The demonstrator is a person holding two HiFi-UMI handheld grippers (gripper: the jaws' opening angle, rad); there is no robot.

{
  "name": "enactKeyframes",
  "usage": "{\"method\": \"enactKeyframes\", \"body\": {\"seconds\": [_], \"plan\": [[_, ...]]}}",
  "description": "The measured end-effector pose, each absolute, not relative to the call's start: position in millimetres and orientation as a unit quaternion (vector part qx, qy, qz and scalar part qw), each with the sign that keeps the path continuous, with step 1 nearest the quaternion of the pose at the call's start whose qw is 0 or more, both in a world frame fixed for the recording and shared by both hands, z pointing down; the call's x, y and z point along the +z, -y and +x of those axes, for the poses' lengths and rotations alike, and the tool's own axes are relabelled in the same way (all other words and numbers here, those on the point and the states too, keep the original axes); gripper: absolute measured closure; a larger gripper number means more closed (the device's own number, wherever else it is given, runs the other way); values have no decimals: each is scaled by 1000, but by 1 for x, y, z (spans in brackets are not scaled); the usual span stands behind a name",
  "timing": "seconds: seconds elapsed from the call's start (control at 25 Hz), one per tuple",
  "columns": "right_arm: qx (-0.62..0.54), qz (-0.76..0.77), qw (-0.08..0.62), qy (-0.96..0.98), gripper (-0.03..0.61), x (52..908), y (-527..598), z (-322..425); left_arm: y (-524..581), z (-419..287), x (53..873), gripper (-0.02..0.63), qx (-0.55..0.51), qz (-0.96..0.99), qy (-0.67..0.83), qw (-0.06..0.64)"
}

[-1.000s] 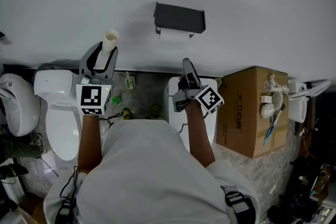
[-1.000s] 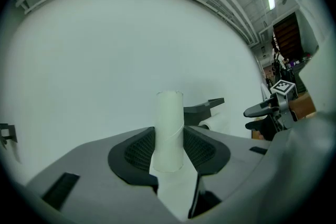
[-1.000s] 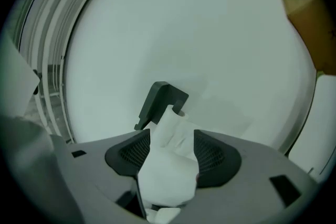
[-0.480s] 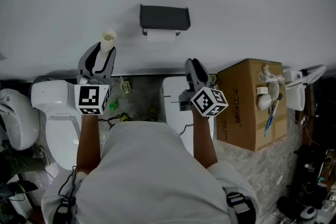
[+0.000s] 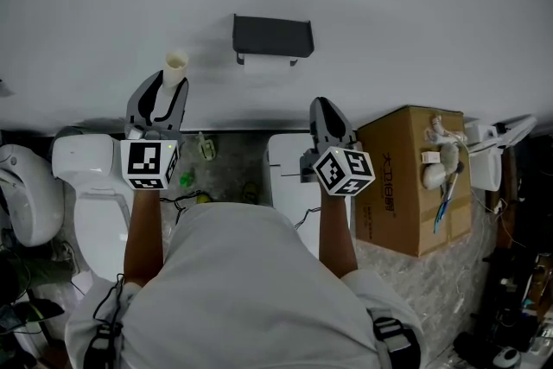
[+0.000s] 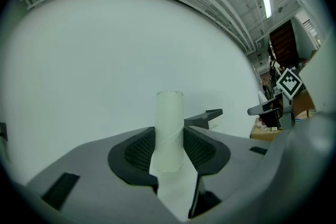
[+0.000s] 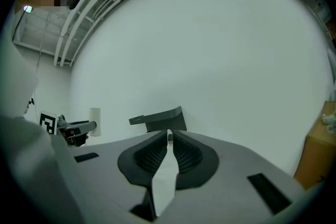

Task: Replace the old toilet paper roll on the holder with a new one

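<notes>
The speckled floor (image 5: pixel 232 167) across mid frame carried a white toilet (image 5: pixel 86 164) at left and a cardboard box (image 5: pixel 406 181) at right.

The cardboard tube (image 5: pixel 175 63) is pale cream against the plain white wall (image 5: pixel 415 4). The holder (image 5: pixel 272 36) is dark charcoal, nearly black. The left gripper (image 5: pixel 168 85) is mid-grey with black cross-hatched pads (image 6: pixel 139 148), and its cube (image 5: pixel 148 164) carries black-and-white square markers. The box (image 5: pixel 402 194) is brown cardboard with dark print, the toilet (image 5: pixel 86 164) glossy white, the floor (image 5: pixel 229 160) speckled grey.
</notes>
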State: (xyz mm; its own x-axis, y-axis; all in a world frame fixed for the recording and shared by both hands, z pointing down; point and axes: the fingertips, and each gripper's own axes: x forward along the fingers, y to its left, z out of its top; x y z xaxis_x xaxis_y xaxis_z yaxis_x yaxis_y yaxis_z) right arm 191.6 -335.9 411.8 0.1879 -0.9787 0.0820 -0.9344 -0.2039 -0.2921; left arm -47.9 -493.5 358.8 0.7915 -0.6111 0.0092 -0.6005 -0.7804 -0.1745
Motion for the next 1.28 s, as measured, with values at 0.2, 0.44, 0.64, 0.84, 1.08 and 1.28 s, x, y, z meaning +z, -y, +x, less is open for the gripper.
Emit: {"method": "enactKeyframes", "body": {"seconds": [0.2,0.44,0.64,0.84,1.08,1.28], "plan": [[-110,-775,65,-619,548,402,335,195,495,-51,351,425,-27,-941,-326,84],[-105,-777,64,-617,562,399,334,198,497,-53,347,425,-21,-940,-329,87],[-98,-778,61,-617,572,394,334,199,498,-56,343,425,-19,-938,-334,87],[-96,-781,59,-615,574,393,338,199,498,-57,340,425,-15,-937,-337,91],[-91,-779,57,-617,574,390,341,199,501,-57,337,425,-9,-936,-340,90],[-90,-776,62,-621,574,389,345,197,502,-61,334,425,-3,-935,-345,84]]}}
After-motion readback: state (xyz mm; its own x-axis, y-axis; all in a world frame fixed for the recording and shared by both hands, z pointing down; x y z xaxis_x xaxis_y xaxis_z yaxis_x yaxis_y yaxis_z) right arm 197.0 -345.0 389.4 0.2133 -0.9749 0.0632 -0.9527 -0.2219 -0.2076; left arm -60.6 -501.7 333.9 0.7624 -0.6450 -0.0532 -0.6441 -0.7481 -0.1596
